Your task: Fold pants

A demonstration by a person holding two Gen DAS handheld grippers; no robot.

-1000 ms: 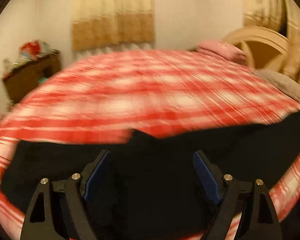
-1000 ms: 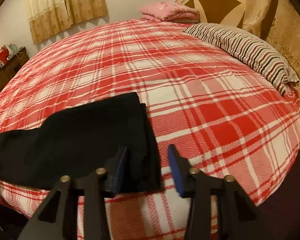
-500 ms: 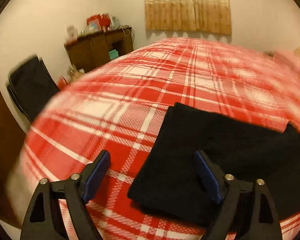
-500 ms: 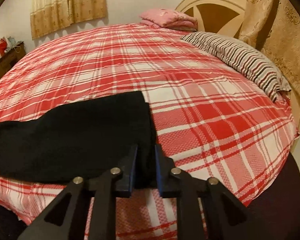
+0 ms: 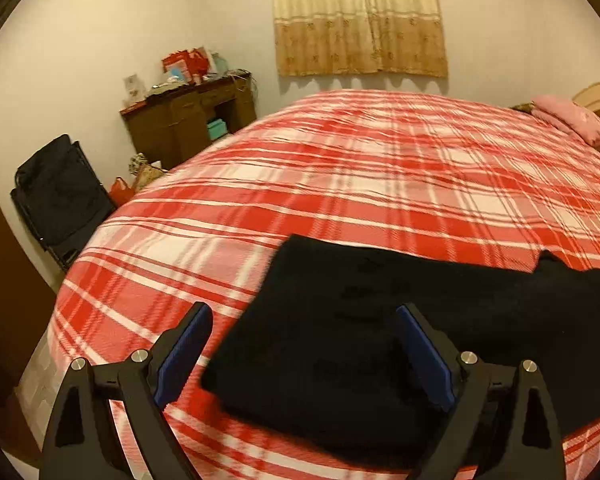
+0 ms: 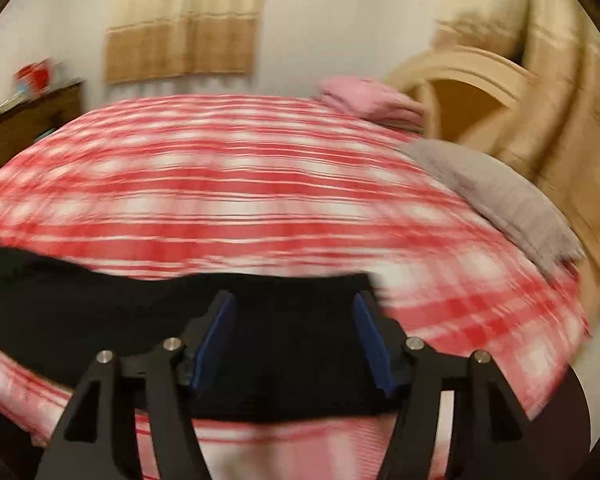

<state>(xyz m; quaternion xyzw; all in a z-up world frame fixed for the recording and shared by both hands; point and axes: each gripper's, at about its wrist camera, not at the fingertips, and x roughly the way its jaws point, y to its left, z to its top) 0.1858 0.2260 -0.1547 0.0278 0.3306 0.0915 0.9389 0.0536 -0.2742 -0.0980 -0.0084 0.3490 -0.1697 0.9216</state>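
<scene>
Two matching black hand-held grippers with blue pads are being shown.

The left gripper [image 5: 304, 320] is being seen as a pair of black angular fingers, each lined inside with a ribbed blue pad [image 5: 422, 354] and braced by a frame with triangular cut-outs. Two round silver screws [image 5: 139, 355] are being displayed on each side. The right gripper [image 6: 294, 312] is being shown with the same black frame, blue pads [image 6: 214, 344] and silver screws [image 6: 414, 343], somewhat blurred.

The black pants [image 5: 380, 320] lay flat near the front edge of the red plaid bed [image 5: 360, 168], folded into a long band, one squared end neat, the cloth dark and featureless.
</scene>
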